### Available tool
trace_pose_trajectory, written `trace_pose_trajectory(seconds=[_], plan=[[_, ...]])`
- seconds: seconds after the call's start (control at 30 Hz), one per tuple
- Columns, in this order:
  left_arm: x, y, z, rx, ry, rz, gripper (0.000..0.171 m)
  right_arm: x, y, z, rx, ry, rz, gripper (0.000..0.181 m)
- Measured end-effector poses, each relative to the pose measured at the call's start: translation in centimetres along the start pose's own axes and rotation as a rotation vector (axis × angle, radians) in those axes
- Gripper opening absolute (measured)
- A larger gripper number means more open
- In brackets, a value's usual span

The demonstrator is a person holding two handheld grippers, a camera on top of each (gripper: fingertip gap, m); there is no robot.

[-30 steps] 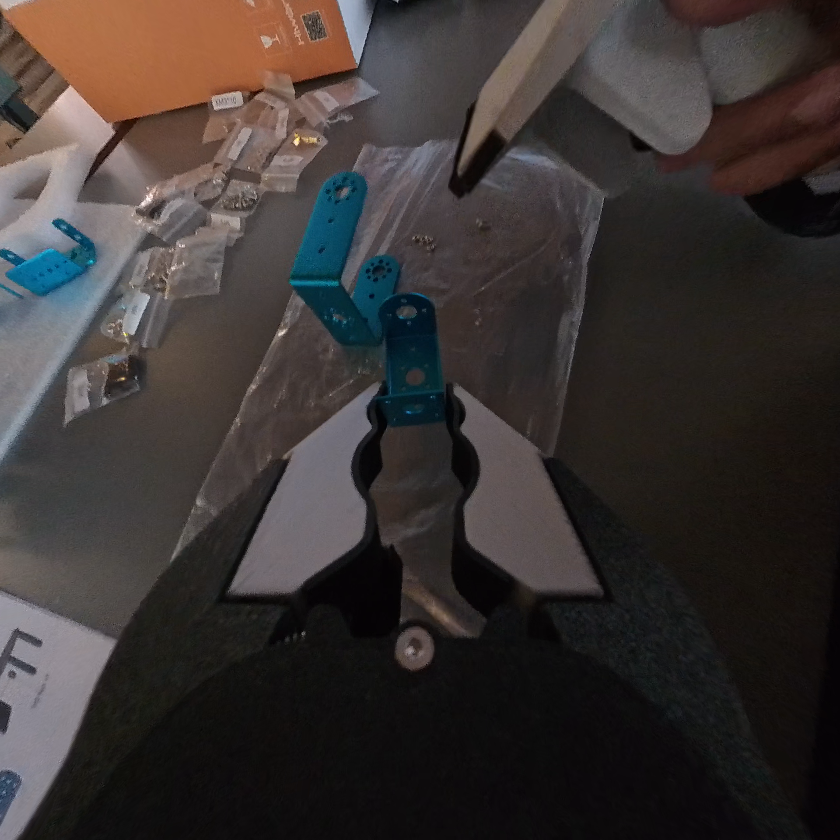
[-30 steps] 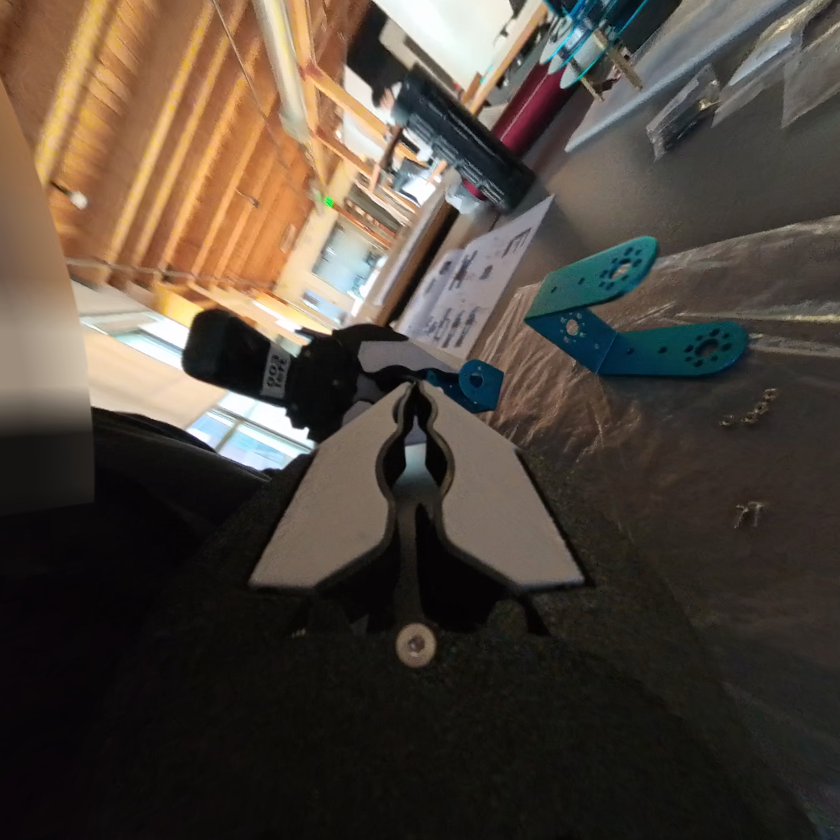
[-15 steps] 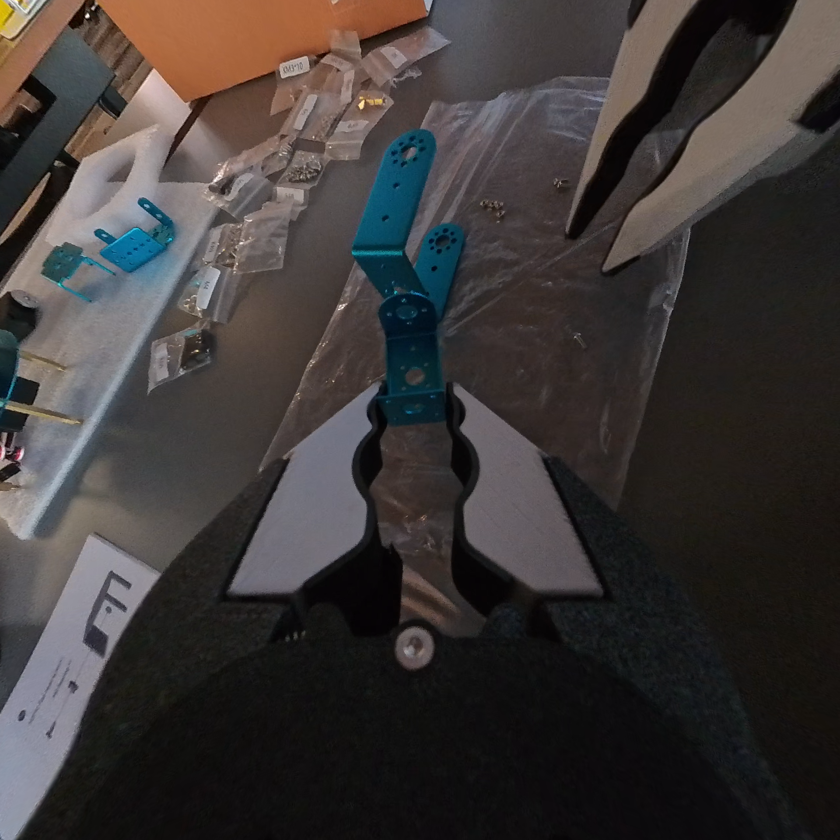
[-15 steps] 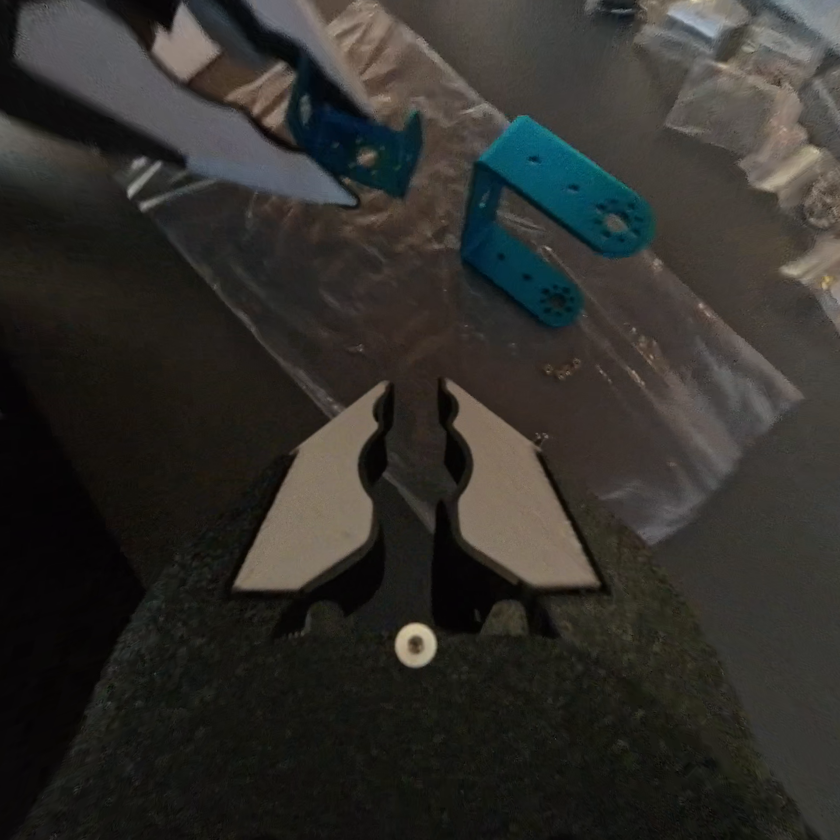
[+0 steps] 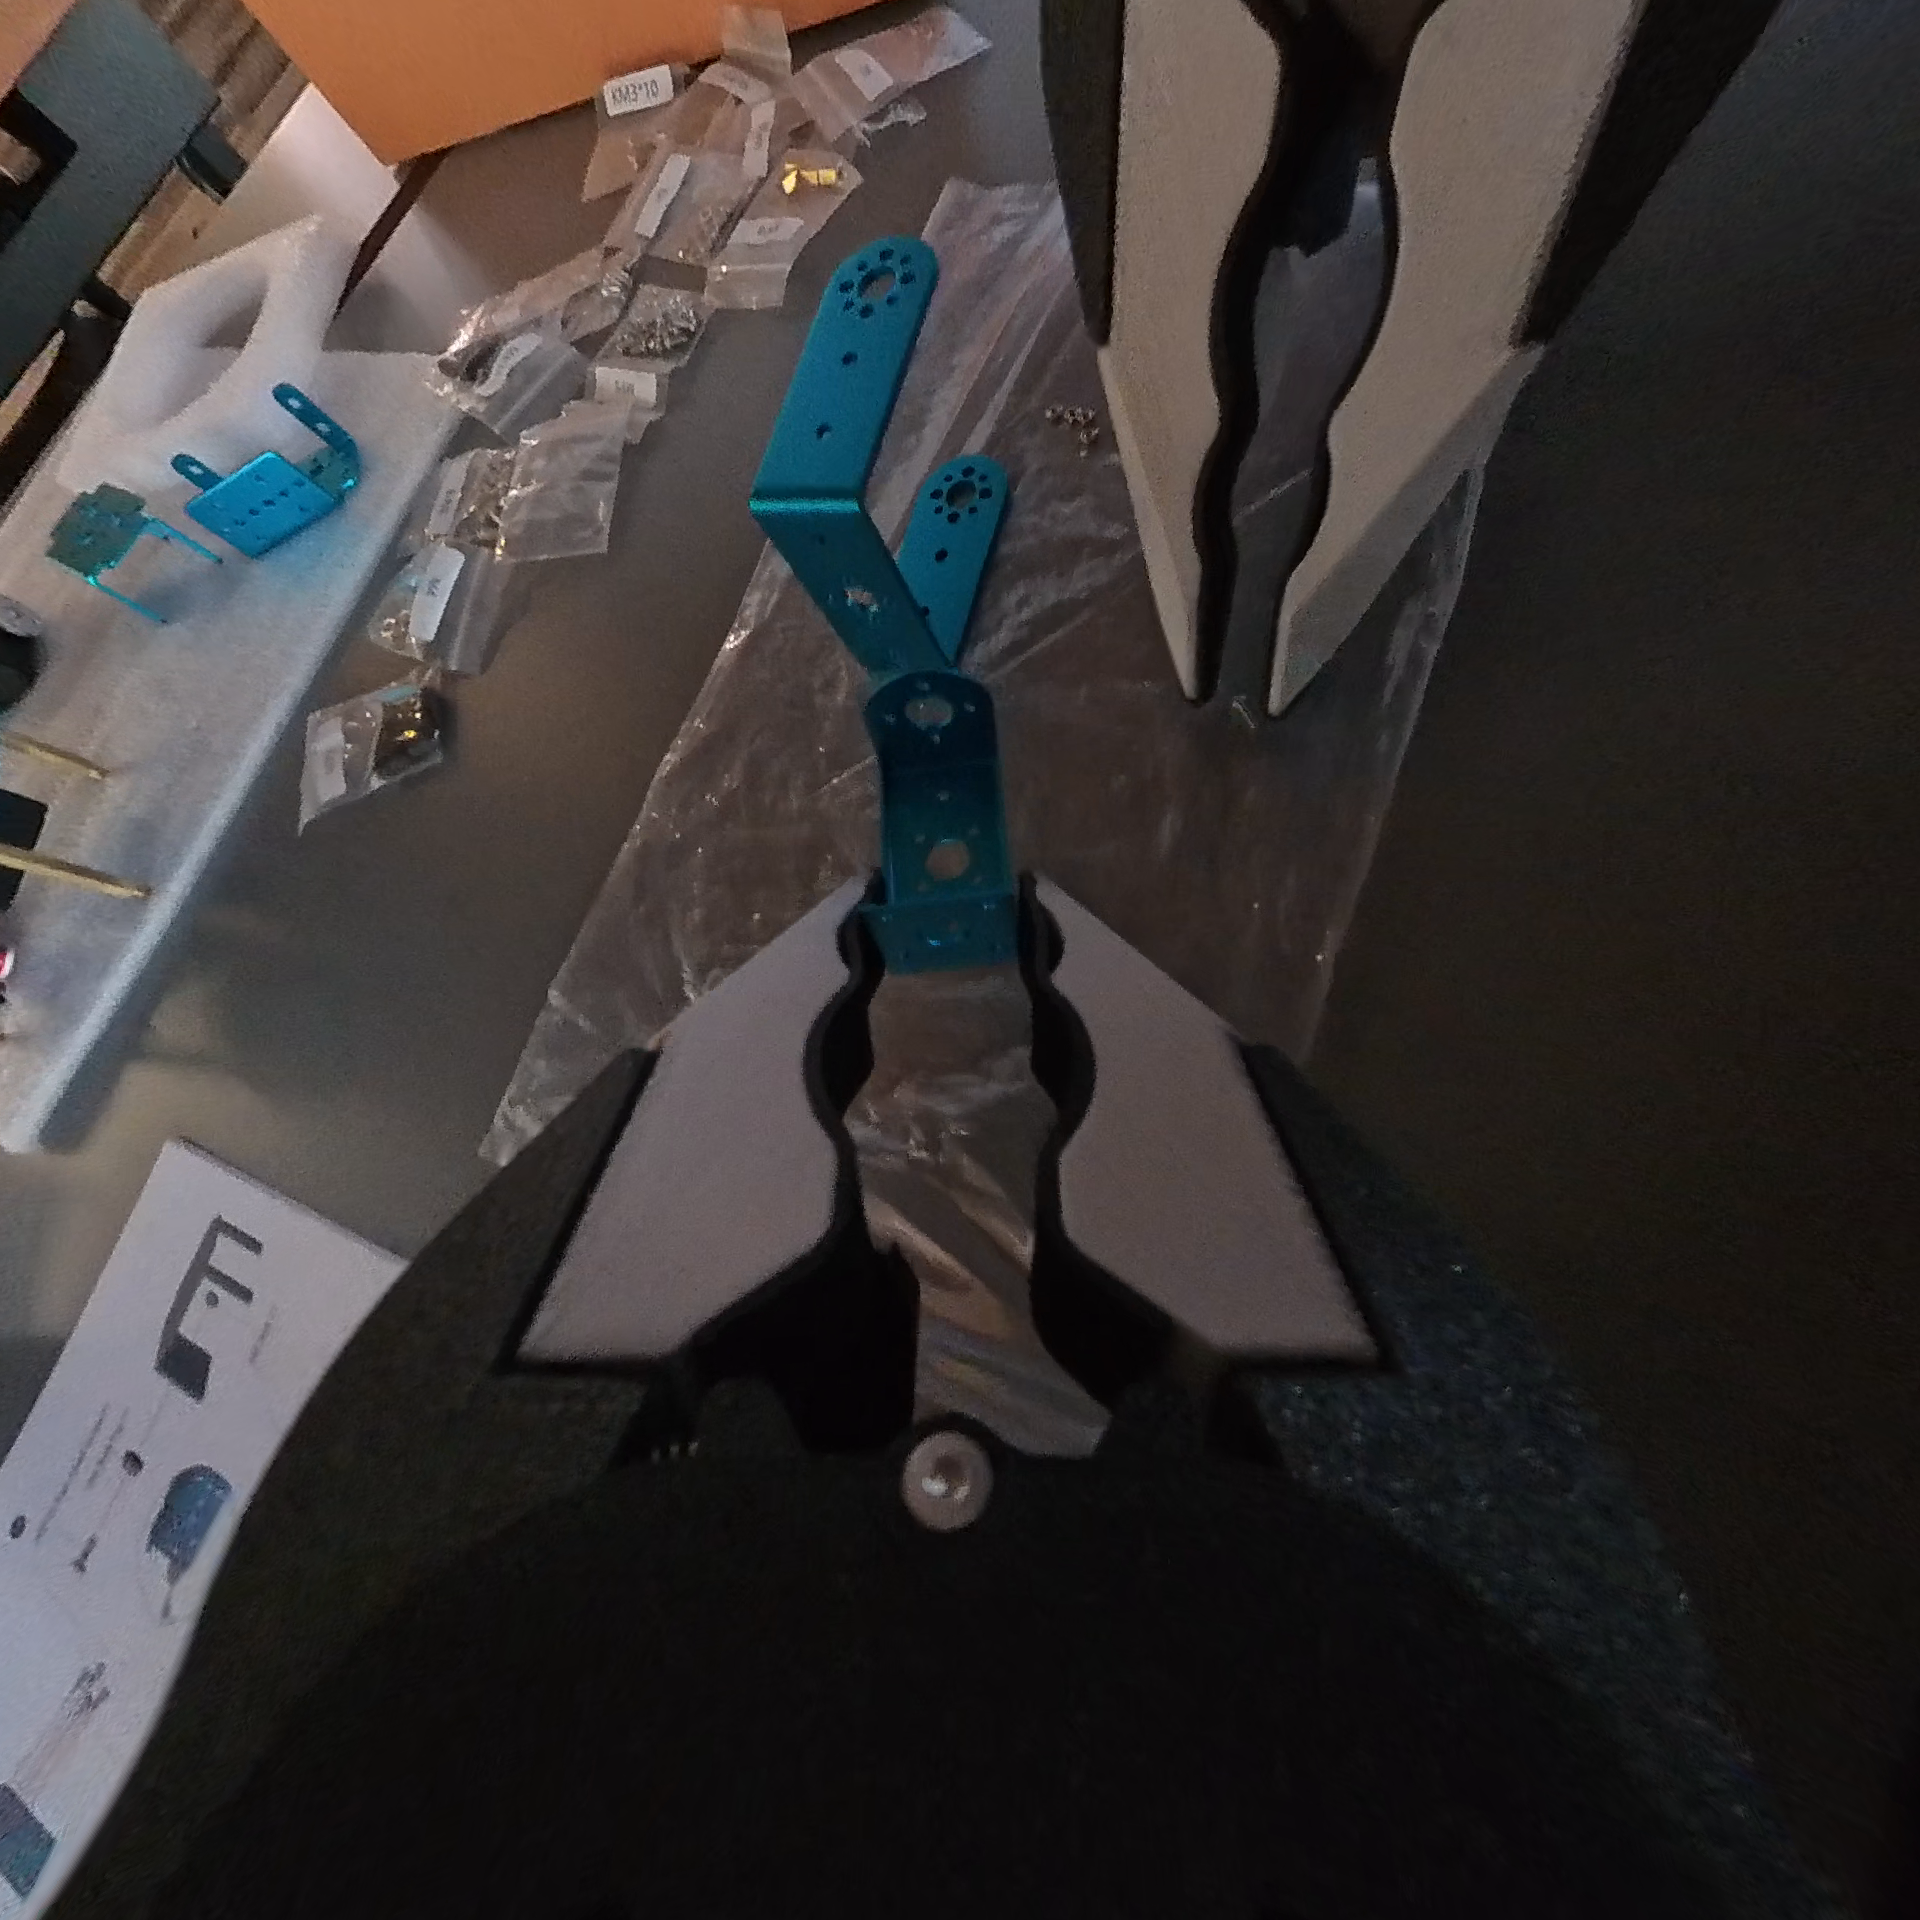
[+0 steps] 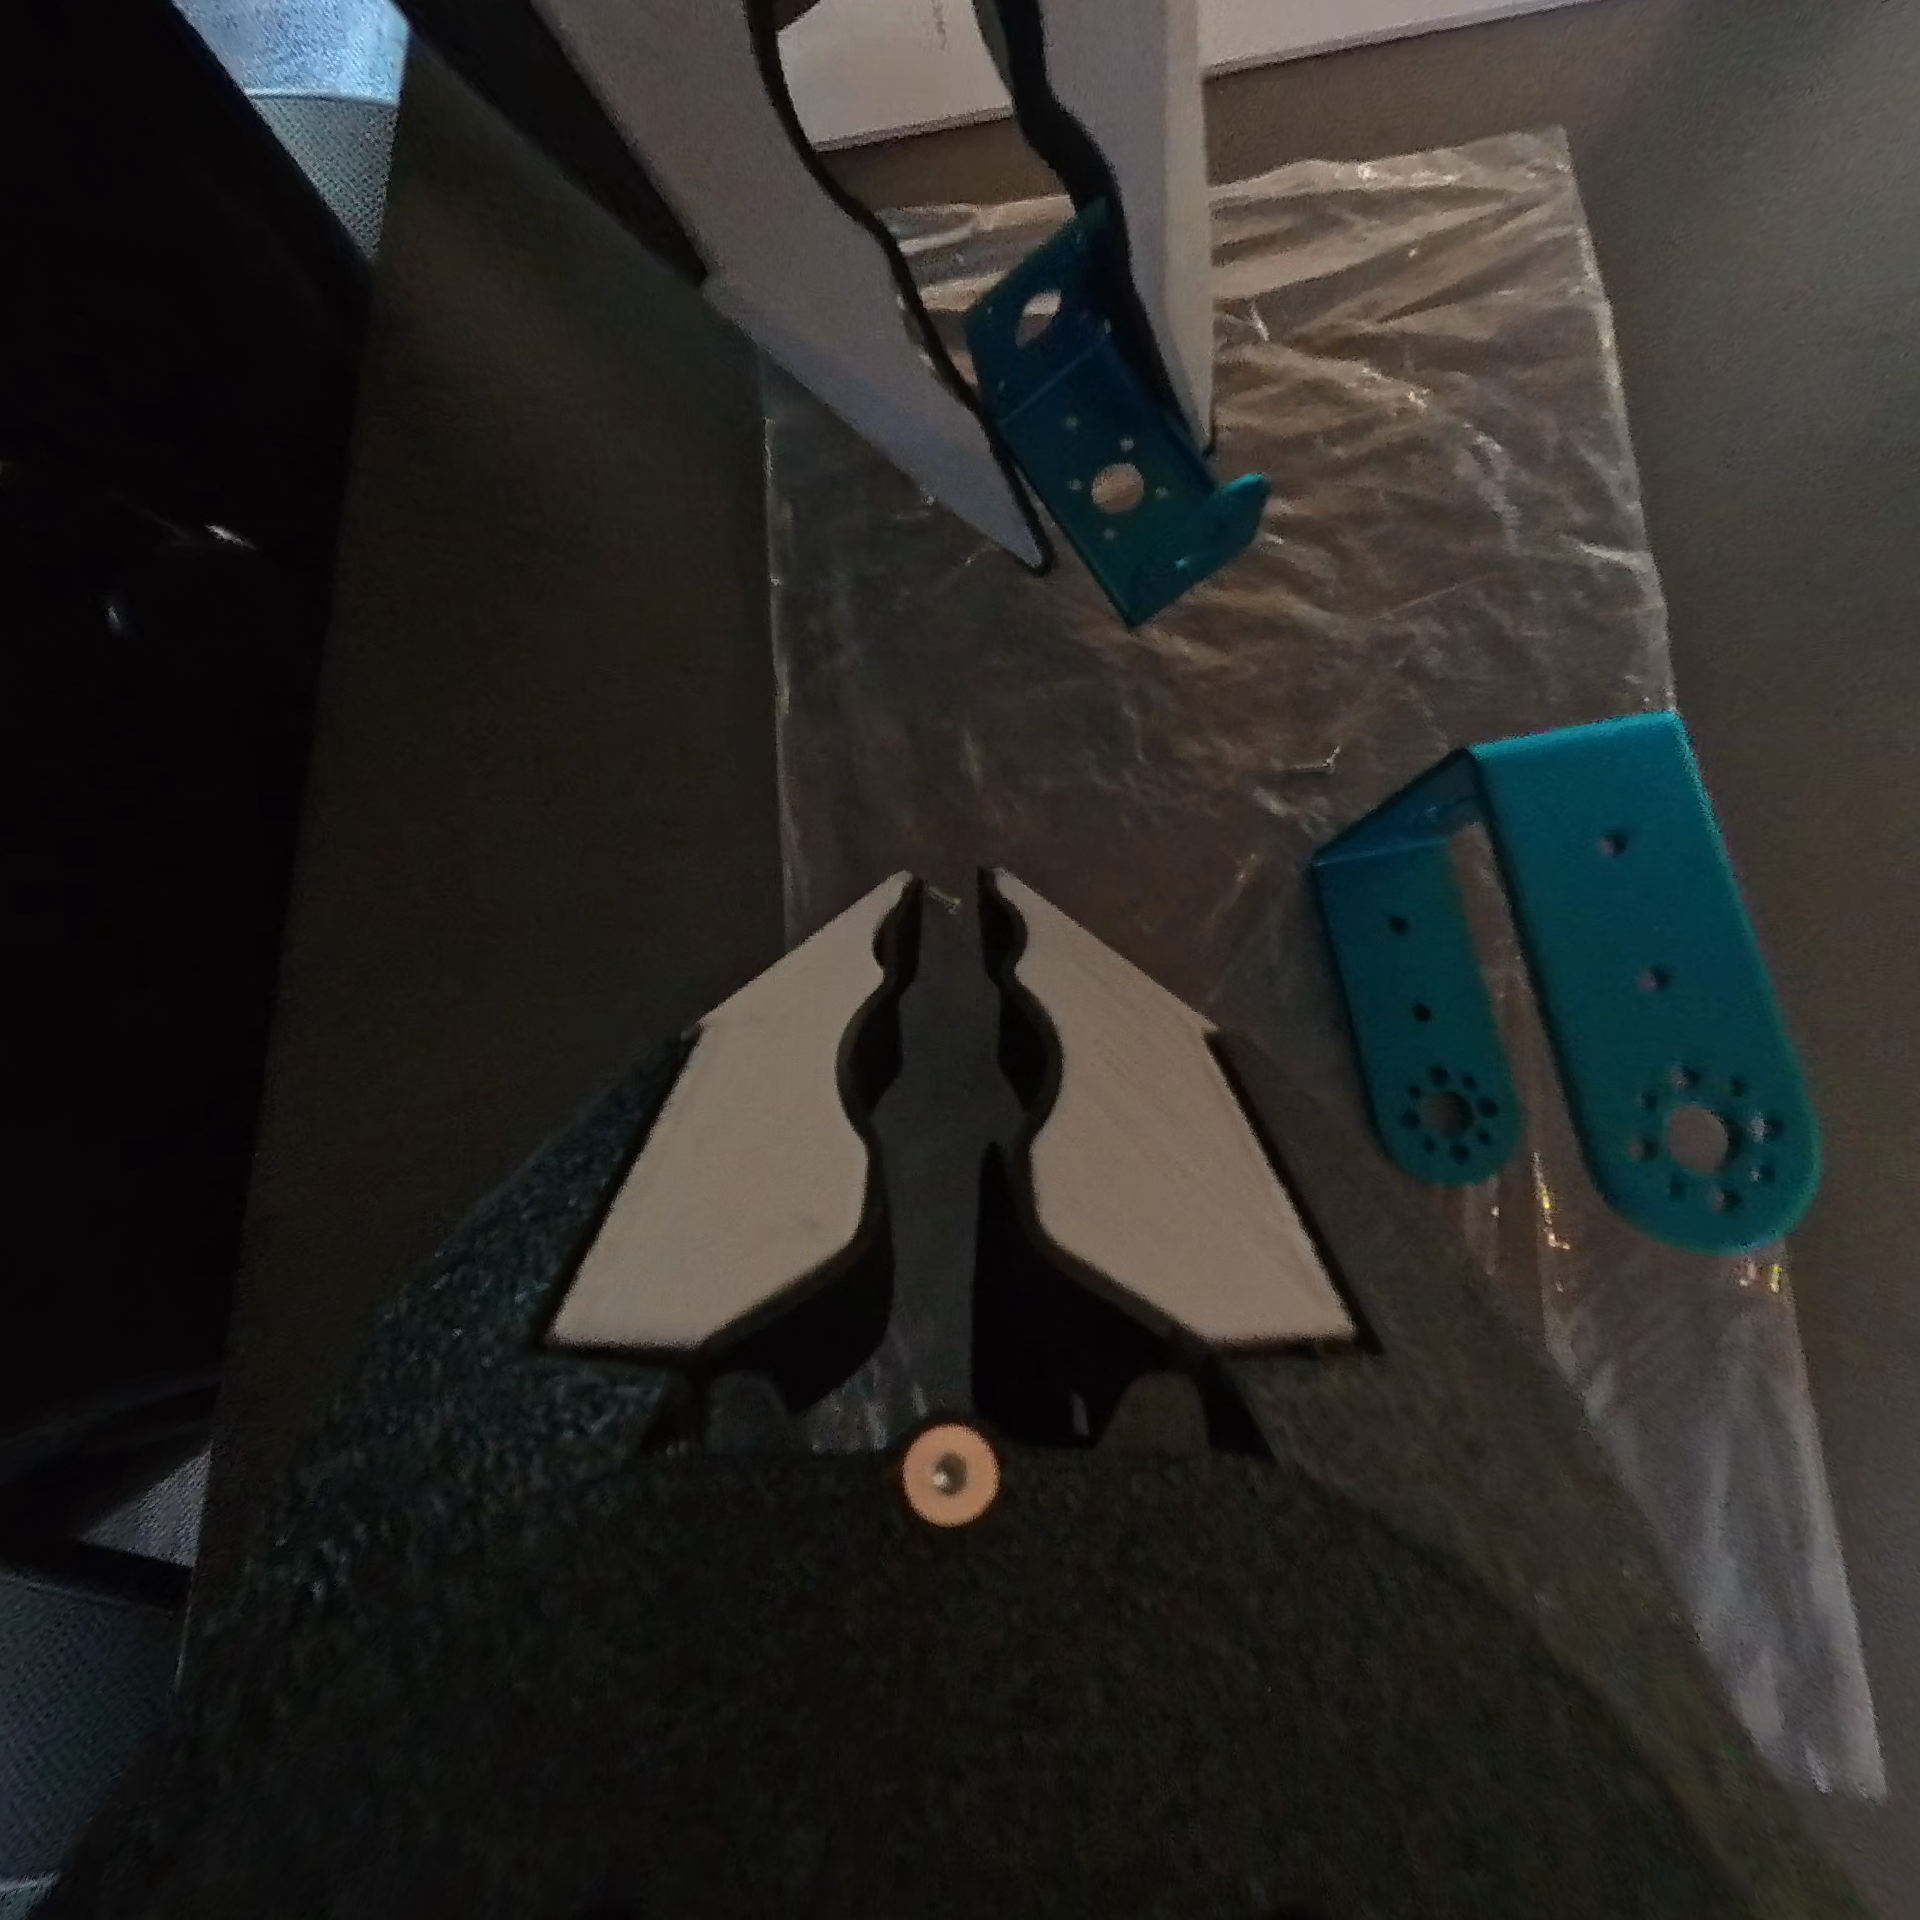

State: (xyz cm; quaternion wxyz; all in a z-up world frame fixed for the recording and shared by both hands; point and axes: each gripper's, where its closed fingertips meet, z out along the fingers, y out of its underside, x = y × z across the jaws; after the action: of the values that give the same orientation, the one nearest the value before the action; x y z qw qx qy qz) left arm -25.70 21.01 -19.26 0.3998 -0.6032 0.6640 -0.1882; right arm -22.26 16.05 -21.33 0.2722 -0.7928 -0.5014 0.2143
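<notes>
The left gripper is clamped on the near flange of a small blue perforated metal bracket, held above a clear crinkled plastic sheet with open air all round the bracket's far end. The right gripper has its tips a narrow gap apart and holds nothing; they hang just over the sheet's left edge in its own view, right by a tiny screw whose contact with them cannot be told. Between the 2 grippers the sheet is bare, and beyond its left edge the dark grey tabletop runs free to the table's edge.

A larger blue U-shaped metal bracket with round hole patterns lies on the sheet, well apart from both grippers and far of the held piece. A few small screws sit loose beside it.

At the far left a white foam slab carries 2 more blue brackets. Many small clear bags of hardware are scattered between the slab and the sheet. 1 orange cardboard box stands at the far edge, and 1 white printed sheet of paper lies near left.
</notes>
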Motion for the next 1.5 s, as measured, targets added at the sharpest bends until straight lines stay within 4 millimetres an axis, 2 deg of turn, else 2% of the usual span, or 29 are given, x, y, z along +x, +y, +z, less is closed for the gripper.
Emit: trace_pose_trajectory(seconds=[0.27, 0.47, 0.73, 0.9, 1.07, 1.17, 1.33, 1.5], plan=[[0.4, 0.6, -0.3, -0.014, 0.002, -0.031, 0.024, -0.2, 0.4, 0.2, 0.026, -0.031, 0.057, 0.007], [0.4, 0.5, -0.3, -0.017, 0.0, -0.012, 0.024, -0.4, 0.5, 0.2, 0.013, -0.002, 0.029, 0.0], [1.0, 0.3, 0.0, -0.017, 0.016, -0.009, 0.024, -0.4, 0.4, 0.2, 0.012, 0.057, 0.023, 0.0], [1.6, 0.5, 0.3, -0.038, 0.043, -0.018, 0.024, 0.1, 0.0, -0.2, 0.059, 0.148, 0.049, 0.0], [2.1, 0.1, 0.9, -0.047, 0.086, -0.066, 0.024, 0.6, -1.1, -1.4, 0.145, 0.257, 0.061, 0.0], [2.5, -0.3, 1.4, -0.044, 0.114, -0.101, 0.024, 0.9, -2.0, -2.1, 0.204, 0.33, 0.061, 0.0], [2.5, -1.0, 2.2, -0.046, 0.154, -0.161, 0.024, 1.7, -1.9, -2.6, 0.215, 0.462, 0.072, 0.0], [3.1, -1.9, 2.6, -0.027, 0.227, -0.23, 0.024, 1.7, -3.0, -3.3, 0.263, 0.57, 0.068, 0.0]])
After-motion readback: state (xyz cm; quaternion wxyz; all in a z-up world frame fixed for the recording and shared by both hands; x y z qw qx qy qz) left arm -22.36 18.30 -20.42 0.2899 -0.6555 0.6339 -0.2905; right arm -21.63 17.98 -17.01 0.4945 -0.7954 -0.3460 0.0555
